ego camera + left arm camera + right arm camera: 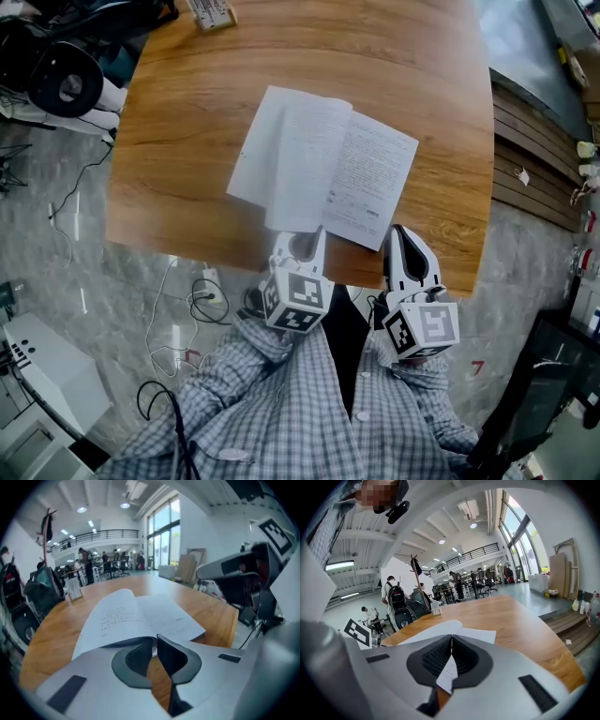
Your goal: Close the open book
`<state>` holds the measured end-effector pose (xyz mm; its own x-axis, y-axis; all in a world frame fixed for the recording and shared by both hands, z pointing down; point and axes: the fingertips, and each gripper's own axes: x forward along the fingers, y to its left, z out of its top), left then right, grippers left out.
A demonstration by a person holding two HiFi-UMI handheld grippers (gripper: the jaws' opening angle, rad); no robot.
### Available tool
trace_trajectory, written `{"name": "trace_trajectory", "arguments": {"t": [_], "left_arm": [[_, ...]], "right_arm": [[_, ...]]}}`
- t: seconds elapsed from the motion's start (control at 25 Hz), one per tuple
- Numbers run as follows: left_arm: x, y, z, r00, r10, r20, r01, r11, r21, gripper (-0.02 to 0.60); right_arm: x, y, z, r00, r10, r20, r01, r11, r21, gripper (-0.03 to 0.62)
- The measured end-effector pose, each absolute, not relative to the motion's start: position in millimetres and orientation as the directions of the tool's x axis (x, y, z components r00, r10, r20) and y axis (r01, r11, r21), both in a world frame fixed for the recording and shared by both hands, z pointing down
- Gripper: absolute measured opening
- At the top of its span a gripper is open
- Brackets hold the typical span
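The open book lies on the wooden table with both printed pages facing up. My left gripper is at the book's near edge, shut on a left page. In the left gripper view that page arches up from the jaws. My right gripper sits by the book's near right corner. In the right gripper view its tips meet, and a white page corner shows in the gap below them. Whether that paper is pinched is unclear.
A small card stand is at the table's far edge. Bags and a chair crowd the floor at left, with cables below. Wooden steps run along the right. The table's near edge is just under both grippers.
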<state>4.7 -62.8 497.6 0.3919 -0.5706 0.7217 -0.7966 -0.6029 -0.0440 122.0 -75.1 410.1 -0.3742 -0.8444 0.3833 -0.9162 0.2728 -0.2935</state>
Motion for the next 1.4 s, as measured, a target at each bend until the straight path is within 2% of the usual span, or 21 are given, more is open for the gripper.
{"name": "trace_trajectory", "arguments": {"t": [0.16, 0.24, 0.4, 0.52, 0.64, 0.76, 0.84, 0.96, 1.04, 1.16, 1.28, 1.4], "left_arm": [[17.1, -57.6, 507.9, 0.34, -0.54, 0.77, -0.648, -0.728, -0.224, 0.034], [22.2, -55.8, 513.3, 0.322, -0.526, 0.787, -0.593, -0.76, -0.265, 0.038], [28.0, -52.3, 520.4, 0.346, -0.486, 0.802, -0.603, -0.771, -0.207, 0.038], [32.2, -46.1, 527.2, 0.37, -0.441, 0.818, -0.613, -0.778, -0.142, 0.061], [30.3, -43.8, 524.9, 0.411, -0.431, 0.803, -0.673, -0.738, -0.051, 0.044], [20.9, -40.7, 515.3, 0.51, -0.412, 0.755, -0.769, -0.611, 0.186, 0.044], [7.7, -39.9, 510.6, 0.586, -0.422, 0.692, -0.8, -0.436, 0.412, 0.044], [-22.6, -44.1, 509.5, 0.618, -0.503, 0.604, -0.742, -0.121, 0.659, 0.044], [-44.6, -47.7, 512.9, 0.597, -0.567, 0.568, -0.664, 0.048, 0.746, 0.046], [-64.7, -54.7, 517.4, 0.581, -0.628, 0.518, -0.512, 0.213, 0.832, 0.048], [-74.7, -63.7, 517.7, 0.566, -0.677, 0.469, -0.394, 0.278, 0.876, 0.088], [-77.1, -72.6, 521.2, 0.557, -0.689, 0.464, -0.367, 0.296, 0.882, 0.109]], "right_arm": [[126.6, -73.6, 411.4, -0.367, -0.846, 0.386, -0.919, 0.264, -0.294, 0.02], [128.5, -73.1, 411.9, -0.363, -0.848, 0.387, -0.92, 0.259, -0.294, 0.02], [132.3, -72.1, 411.9, -0.356, -0.851, 0.387, -0.922, 0.251, -0.294, 0.02], [134.1, -72.4, 411.8, -0.352, -0.853, 0.386, -0.922, 0.246, -0.299, 0.02], [135.4, -72.9, 411.4, -0.352, -0.854, 0.383, -0.922, 0.246, -0.3, 0.02], [134.4, -73.8, 410.4, -0.355, -0.854, 0.381, -0.921, 0.248, -0.301, 0.02], [131.9, -75.3, 409.2, -0.359, -0.853, 0.379, -0.919, 0.251, -0.305, 0.02], [127.7, -77.1, 407.2, -0.366, -0.852, 0.375, -0.916, 0.258, -0.309, 0.02], [124.7, -77.5, 406.5, -0.372, -0.85, 0.374, -0.913, 0.263, -0.311, 0.02], [122.8, -79.0, 405.5, -0.372, -0.848, 0.377, -0.914, 0.265, -0.306, 0.02], [123.4, -79.2, 405.4, -0.365, -0.849, 0.382, -0.917, 0.256, -0.305, 0.02], [125.8, -78.2, 406.1, -0.356, -0.85, 0.388, -0.919, 0.244, -0.308, 0.02]]}}
